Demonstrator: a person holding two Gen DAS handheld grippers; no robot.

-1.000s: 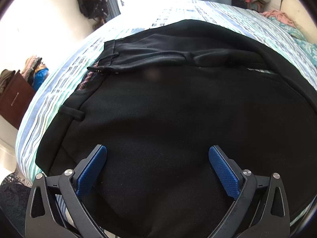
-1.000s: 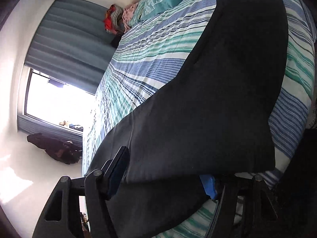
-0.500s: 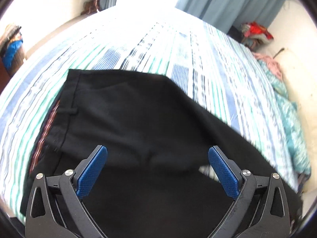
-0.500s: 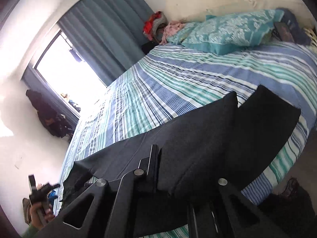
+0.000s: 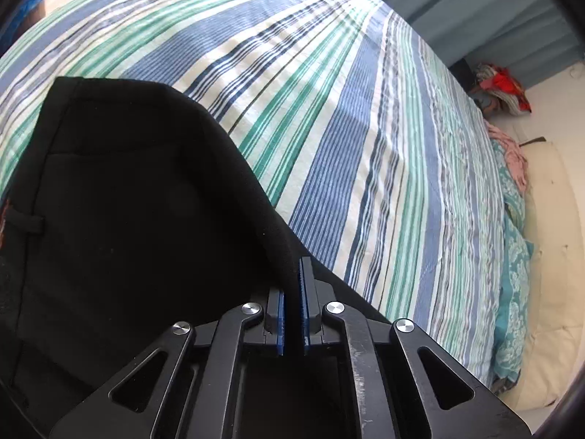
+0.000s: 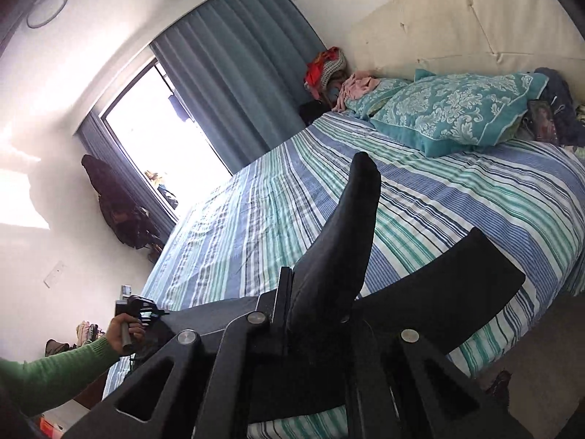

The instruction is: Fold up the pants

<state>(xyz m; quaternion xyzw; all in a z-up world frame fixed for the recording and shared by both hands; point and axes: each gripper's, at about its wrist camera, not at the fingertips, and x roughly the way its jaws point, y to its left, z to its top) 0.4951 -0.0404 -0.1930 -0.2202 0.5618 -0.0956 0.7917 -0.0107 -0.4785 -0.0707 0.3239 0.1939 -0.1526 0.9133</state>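
Observation:
Black pants (image 5: 128,219) lie on the striped bed, waistband and belt loop at the left of the left wrist view. My left gripper (image 5: 291,292) is shut on the pants' right-hand edge; dark cloth runs between its blue pads (image 5: 303,307). In the right wrist view my right gripper (image 6: 314,292) is shut on a lifted pant leg (image 6: 343,241), whose end stands up in front of the lens. The other leg (image 6: 449,292) lies flat toward the bed's near edge. The left gripper (image 6: 137,309) shows far left, held by a hand in a green sleeve (image 6: 55,369).
The striped bedsheet (image 5: 365,128) spreads beyond the pants. Teal pillows (image 6: 457,109) and a cream headboard (image 6: 475,18) stand at the bed's head. Piled clothes (image 6: 325,69) sit in the corner by blue curtains (image 6: 237,73). Floor (image 6: 541,347) lies off the bed's near edge.
The left gripper moved from over the seat to the pants' right edge and shut on it. The right gripper shut on a pant leg, lifted it off the bed and rolled.

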